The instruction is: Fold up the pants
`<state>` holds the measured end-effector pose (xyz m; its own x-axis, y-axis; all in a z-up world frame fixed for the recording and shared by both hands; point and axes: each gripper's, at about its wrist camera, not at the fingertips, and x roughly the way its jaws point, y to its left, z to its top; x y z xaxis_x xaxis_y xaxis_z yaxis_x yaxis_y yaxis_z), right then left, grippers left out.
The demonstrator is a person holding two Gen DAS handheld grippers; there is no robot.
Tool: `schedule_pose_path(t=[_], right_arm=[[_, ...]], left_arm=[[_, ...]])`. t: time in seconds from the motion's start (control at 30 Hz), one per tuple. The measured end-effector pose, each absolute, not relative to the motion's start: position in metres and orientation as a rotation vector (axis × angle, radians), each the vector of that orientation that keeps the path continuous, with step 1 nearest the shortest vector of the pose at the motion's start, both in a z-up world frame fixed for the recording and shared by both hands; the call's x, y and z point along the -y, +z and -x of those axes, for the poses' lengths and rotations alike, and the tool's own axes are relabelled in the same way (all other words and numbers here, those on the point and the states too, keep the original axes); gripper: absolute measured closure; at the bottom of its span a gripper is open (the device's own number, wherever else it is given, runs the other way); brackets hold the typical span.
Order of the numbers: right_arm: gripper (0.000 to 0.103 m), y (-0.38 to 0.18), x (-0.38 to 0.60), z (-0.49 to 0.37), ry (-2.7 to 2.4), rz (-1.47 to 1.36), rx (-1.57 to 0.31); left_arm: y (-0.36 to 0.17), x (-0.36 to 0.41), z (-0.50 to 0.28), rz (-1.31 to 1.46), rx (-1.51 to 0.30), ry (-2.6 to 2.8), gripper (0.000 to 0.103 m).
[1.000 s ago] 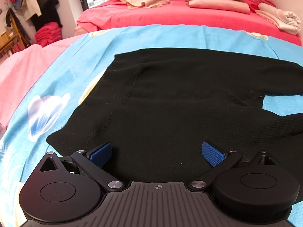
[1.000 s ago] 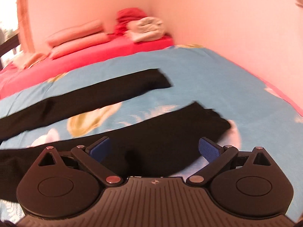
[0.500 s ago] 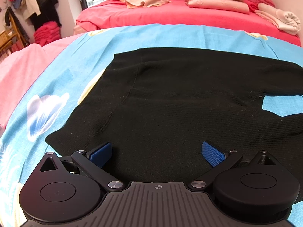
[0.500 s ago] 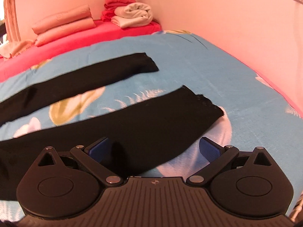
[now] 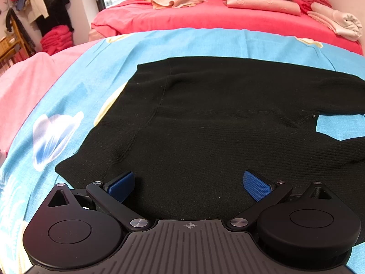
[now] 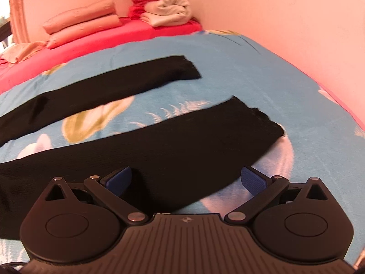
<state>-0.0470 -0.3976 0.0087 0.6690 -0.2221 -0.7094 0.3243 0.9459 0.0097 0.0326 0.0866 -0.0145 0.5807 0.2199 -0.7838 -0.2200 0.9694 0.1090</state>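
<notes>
Black pants [image 5: 216,123] lie spread flat on the blue floral bedspread [image 5: 75,96] of the bed, waist end before the left gripper [image 5: 189,186], the two legs apart and running toward the wall before the right gripper [image 6: 186,180]. Near leg [image 6: 182,146] and far leg [image 6: 109,91] are separated by a strip of bare bedspread.

Step in hand, as judged: taking hold of the near edge to fold one leg over the other. To do it well, each gripper should pinch the near edge only, at waist and near the cuff together, lift just clear, and carry the near leg across so the edges meet and no crease is trapped.

Left gripper: fingers [image 5: 121,186] spread wide, empty, low over the waist area; contact with the cloth cannot be confirmed. Right gripper: fingers [image 6: 253,180] likewise spread wide, empty, straddling the near leg's lower edge close to the cuff
</notes>
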Motion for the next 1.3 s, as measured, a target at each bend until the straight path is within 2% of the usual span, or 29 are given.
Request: schedule_pose_path(t=[1.3], right_arm=[[0.000,0.006,0.403,0.054,-0.304,-0.177,-0.769]], left_arm=[[0.002,-0.098,-0.009,0.009,-0.914,0.336,0.000]])
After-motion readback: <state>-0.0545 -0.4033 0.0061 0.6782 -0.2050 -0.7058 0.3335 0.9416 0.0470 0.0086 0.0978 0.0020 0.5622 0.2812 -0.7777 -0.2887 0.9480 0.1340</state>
